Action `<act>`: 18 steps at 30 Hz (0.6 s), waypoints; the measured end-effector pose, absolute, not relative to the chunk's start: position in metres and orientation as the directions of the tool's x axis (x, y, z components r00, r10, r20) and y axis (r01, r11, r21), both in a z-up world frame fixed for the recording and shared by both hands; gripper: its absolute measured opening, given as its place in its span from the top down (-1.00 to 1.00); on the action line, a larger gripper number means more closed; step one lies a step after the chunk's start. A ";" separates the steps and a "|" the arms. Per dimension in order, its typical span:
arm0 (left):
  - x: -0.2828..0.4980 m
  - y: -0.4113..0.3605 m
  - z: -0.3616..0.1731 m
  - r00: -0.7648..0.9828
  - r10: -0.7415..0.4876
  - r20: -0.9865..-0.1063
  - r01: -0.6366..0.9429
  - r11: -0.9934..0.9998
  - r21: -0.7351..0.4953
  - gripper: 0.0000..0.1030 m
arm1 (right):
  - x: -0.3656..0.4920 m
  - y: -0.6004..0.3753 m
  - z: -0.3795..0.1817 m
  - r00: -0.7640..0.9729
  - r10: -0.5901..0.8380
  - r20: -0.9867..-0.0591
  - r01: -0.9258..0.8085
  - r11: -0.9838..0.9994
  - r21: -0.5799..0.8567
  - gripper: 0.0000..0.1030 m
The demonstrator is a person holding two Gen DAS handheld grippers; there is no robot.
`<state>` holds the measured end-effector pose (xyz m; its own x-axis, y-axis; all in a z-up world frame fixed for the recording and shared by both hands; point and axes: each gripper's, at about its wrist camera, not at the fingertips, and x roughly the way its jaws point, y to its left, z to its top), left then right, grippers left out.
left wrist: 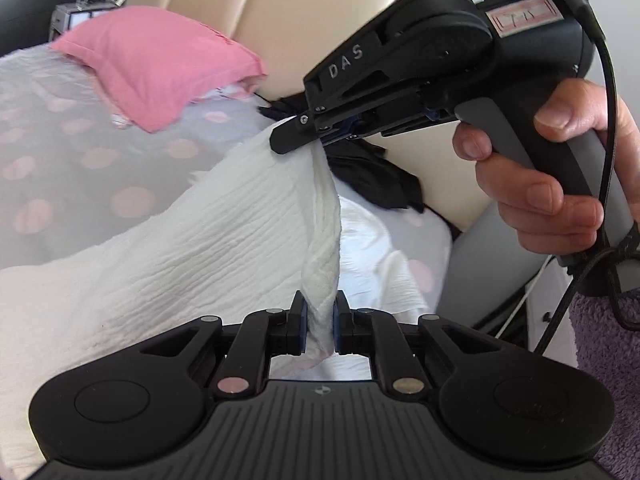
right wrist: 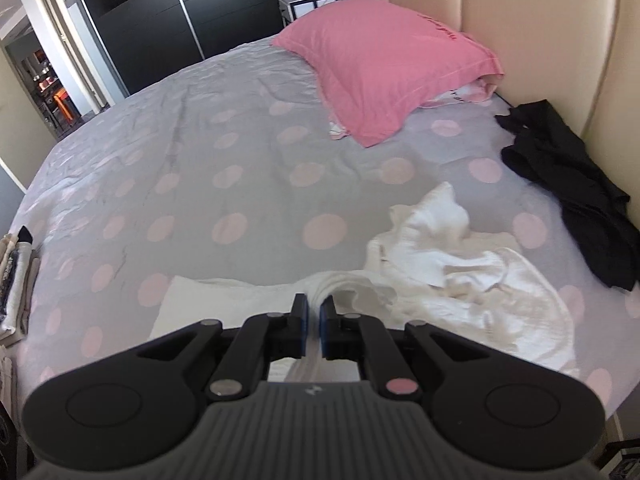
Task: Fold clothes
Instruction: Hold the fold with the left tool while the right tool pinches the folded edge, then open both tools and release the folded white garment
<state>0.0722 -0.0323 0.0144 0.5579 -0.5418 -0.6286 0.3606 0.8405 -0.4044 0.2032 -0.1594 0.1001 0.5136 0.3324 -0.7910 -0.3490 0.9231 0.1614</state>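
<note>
Folded stack [right wrist: 16,276] cut off, left edge.

Polka-dot bed [right wrist: 240,168], cream padded headboard [right wrist: 520,20], black wardrobe [right wrist: 168,12], daylight

Matte black two-finger right gripper [left wrist: 294,136] with blue pads, white "DAS" lettering, silver screws, a pink label, grey trigger handle and trailing black cable; purple fleecy sleeve [left wrist: 608,360].
</note>
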 end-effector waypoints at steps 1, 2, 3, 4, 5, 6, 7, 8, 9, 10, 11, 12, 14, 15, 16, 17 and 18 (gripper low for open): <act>0.078 -0.040 0.009 0.543 -0.559 -0.627 0.368 0.829 -0.421 0.81 | 0.206 -0.172 0.097 0.519 0.312 -0.796 -0.331 0.932 0.149 0.86; 0.082 -0.048 0.004 0.531 -0.568 -0.629 0.373 0.823 -0.429 0.81 | 0.208 -0.186 0.093 0.520 0.300 -0.800 -0.314 0.938 0.147 0.86; 0.085 -0.056 0.000 0.520 -0.572 -0.634 0.378 0.820 -0.430 0.81 | 0.210 -0.198 0.087 0.520 0.291 -0.803 -0.296 0.943 0.151 0.86; 0.092 -0.065 -0.008 0.506 -0.575 -0.643 0.379 0.818 -0.432 0.81 | 0.213 -0.210 0.081 0.519 0.284 -0.807 -0.278 0.948 0.155 0.86; 0.097 -0.072 -0.015 0.494 -0.576 -0.651 0.378 0.817 -0.435 0.81 | 0.217 -0.219 0.074 0.514 0.274 -0.813 -0.259 0.953 0.158 0.86; 0.103 -0.078 -0.022 0.483 -0.575 -0.661 0.373 0.817 -0.439 0.81 | 0.220 -0.227 0.066 0.508 0.268 -0.819 -0.242 0.957 0.163 0.86; 0.111 -0.085 -0.031 0.471 -0.574 -0.670 0.367 0.818 -0.443 0.81 | 0.223 -0.235 0.057 0.502 0.262 -0.824 -0.226 0.960 0.168 0.86; 0.116 -0.090 -0.037 0.459 -0.571 -0.681 0.360 0.820 -0.445 0.80 | 0.227 -0.243 0.049 0.495 0.257 -0.830 -0.209 0.962 0.173 0.86; 0.119 -0.092 -0.042 0.450 -0.566 -0.691 0.354 0.823 -0.444 0.80 | 0.230 -0.248 0.040 0.489 0.247 -0.837 -0.196 0.966 0.171 0.86; 0.121 -0.095 -0.046 0.441 -0.561 -0.701 0.349 0.827 -0.441 0.77 | 0.233 -0.252 0.031 0.482 0.238 -0.843 -0.185 0.968 0.168 0.87; 0.123 -0.097 -0.051 0.433 -0.555 -0.710 0.345 0.830 -0.438 0.76 | 0.235 -0.255 0.023 0.475 0.230 -0.850 -0.175 0.971 0.165 0.87; 0.126 -0.099 -0.055 0.424 -0.549 -0.720 0.340 0.833 -0.435 0.69 | 0.238 -0.258 0.014 0.467 0.222 -0.856 -0.165 0.973 0.162 0.87; 0.121 -0.094 -0.059 0.418 -0.531 -0.737 0.343 0.843 -0.414 0.55 | 0.242 -0.263 -0.003 0.454 0.205 -0.867 -0.152 0.977 0.151 0.87; 0.121 -0.090 -0.062 0.420 -0.521 -0.743 0.342 0.849 -0.402 0.51 | 0.244 -0.264 -0.011 0.448 0.195 -0.873 -0.151 0.978 0.141 0.87; 0.120 -0.083 -0.063 0.421 -0.511 -0.749 0.340 0.855 -0.392 0.47 | 0.246 -0.266 -0.018 0.446 0.188 -0.875 -0.149 0.980 0.135 0.87; 0.118 -0.076 -0.065 0.423 -0.501 -0.755 0.336 0.861 -0.382 0.45 | 0.247 -0.268 -0.024 0.448 0.188 -0.874 -0.145 0.980 0.137 0.87; 0.116 -0.068 -0.065 0.427 -0.487 -0.762 0.332 0.868 -0.369 0.42 | 0.249 -0.270 -0.029 0.452 0.190 -0.872 -0.140 0.980 0.142 0.87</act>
<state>0.1157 -0.0677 -0.0649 0.4270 -0.4871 -0.7618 0.3324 0.8681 -0.3687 0.2486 -0.2701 -0.0291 0.4516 0.1904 -0.8717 -0.1400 0.9800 0.1416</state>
